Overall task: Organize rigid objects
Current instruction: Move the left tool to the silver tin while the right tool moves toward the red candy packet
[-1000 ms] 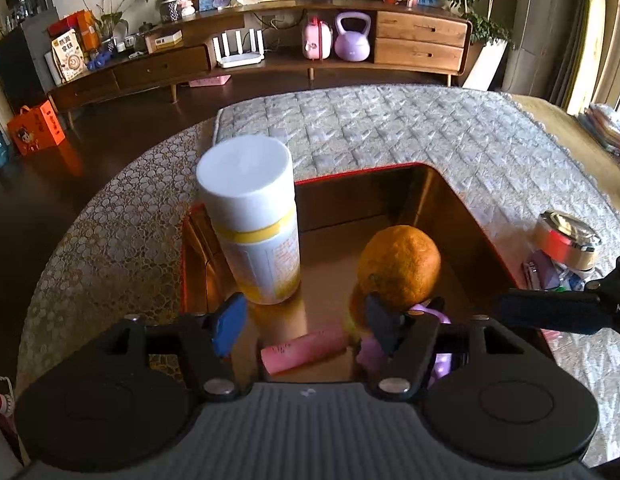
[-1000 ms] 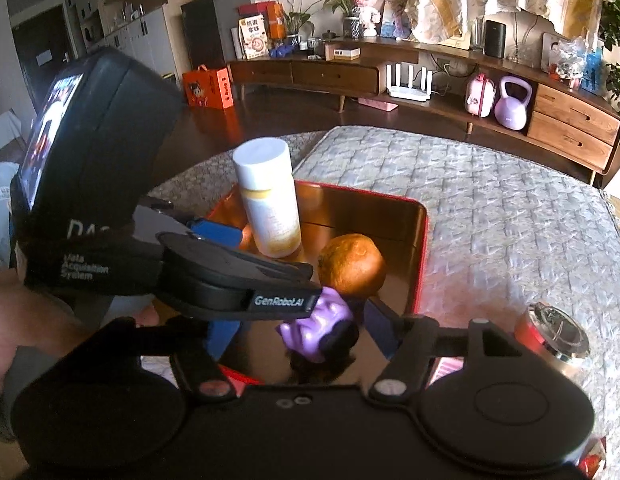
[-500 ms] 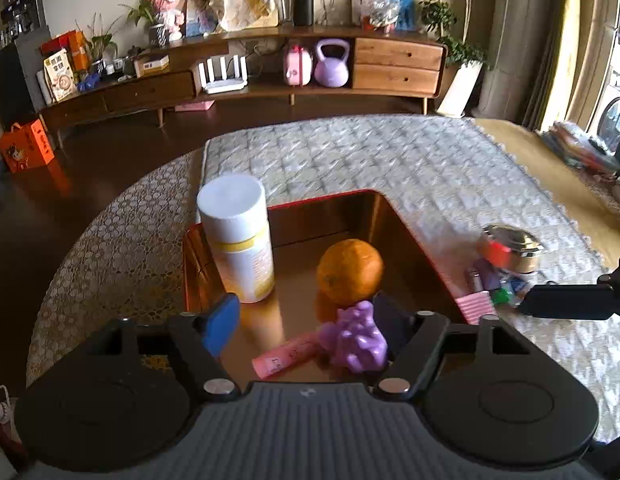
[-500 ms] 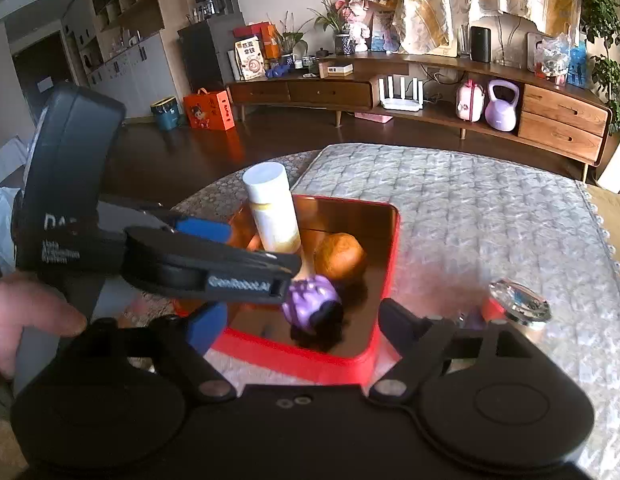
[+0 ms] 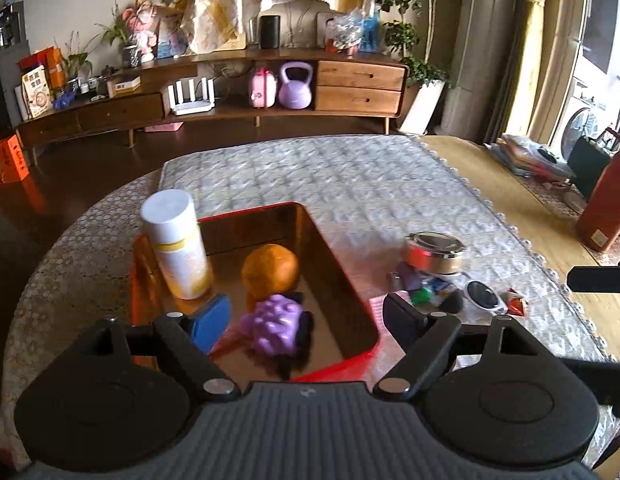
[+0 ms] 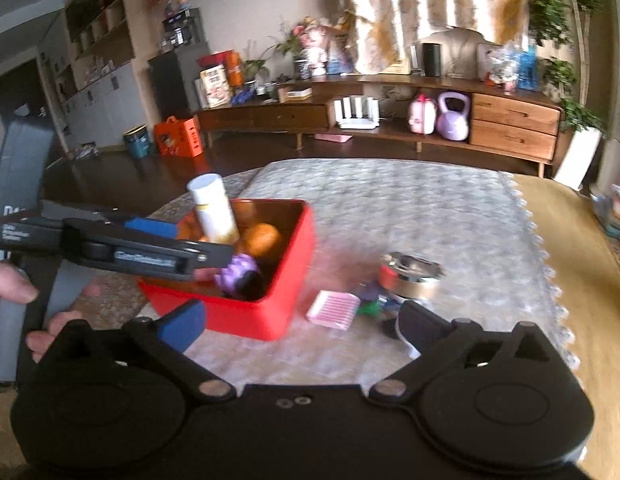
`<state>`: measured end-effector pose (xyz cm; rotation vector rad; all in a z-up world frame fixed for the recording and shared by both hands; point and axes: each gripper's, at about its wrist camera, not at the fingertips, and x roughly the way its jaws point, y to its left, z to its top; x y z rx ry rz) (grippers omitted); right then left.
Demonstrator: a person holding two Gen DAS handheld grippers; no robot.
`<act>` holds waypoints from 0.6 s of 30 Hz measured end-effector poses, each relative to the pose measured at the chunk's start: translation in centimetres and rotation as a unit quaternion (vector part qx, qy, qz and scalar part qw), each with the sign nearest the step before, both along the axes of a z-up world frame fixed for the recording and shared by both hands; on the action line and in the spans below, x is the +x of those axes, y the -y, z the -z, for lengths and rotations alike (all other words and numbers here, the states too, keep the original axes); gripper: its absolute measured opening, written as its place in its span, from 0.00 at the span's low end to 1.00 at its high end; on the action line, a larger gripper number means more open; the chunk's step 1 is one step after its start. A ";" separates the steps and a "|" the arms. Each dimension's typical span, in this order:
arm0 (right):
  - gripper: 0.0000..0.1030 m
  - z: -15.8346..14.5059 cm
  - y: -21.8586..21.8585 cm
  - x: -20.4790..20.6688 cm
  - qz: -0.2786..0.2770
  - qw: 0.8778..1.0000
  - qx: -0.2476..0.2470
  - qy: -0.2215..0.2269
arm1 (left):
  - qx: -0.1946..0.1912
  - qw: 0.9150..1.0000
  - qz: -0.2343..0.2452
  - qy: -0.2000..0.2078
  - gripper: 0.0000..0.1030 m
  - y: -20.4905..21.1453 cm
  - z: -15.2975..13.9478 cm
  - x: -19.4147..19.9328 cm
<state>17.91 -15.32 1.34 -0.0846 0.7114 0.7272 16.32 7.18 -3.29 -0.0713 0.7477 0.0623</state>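
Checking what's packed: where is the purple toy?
In both wrist views the purple toy lies inside the red box, at its near end, just in front of the orange.

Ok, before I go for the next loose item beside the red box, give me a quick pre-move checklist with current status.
1. Left gripper empty: ok, jaws opening, nothing pressed between the pads.
2. Right gripper empty: ok, jaws opening, nothing held.
3. Purple toy inside the red box: ok, lying in the near end.
4. White bottle upright in the box: ok; orange beside it.
5. Loose items left on the cloth: not ok, metal tin and pink striped piece remain outside.
6. Whether the small items under the tin are separable: cannot tell, blurred.
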 end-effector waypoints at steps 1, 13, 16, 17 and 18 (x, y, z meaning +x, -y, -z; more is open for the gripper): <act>1.00 0.2 0.8 0.1 0.008 1.000 -0.002 0.001 | -0.001 1.000 0.001 0.002 0.81 0.4 0.0 0.0; 1.00 3.5 7.7 2.0 0.070 0.997 -0.025 -0.007 | -0.019 0.999 0.038 0.006 0.81 5.8 0.4 2.2; 1.00 4.6 8.3 2.8 0.090 0.995 -0.039 -0.005 | -0.016 0.999 0.047 0.001 0.81 7.1 0.5 3.7; 1.00 5.0 8.6 3.0 0.094 0.995 -0.042 -0.003 | -0.017 0.999 0.048 -0.001 0.81 7.4 0.6 4.2; 1.00 5.4 8.8 3.2 0.094 0.995 -0.044 -0.003 | -0.020 0.999 0.049 -0.004 0.81 7.7 0.7 4.8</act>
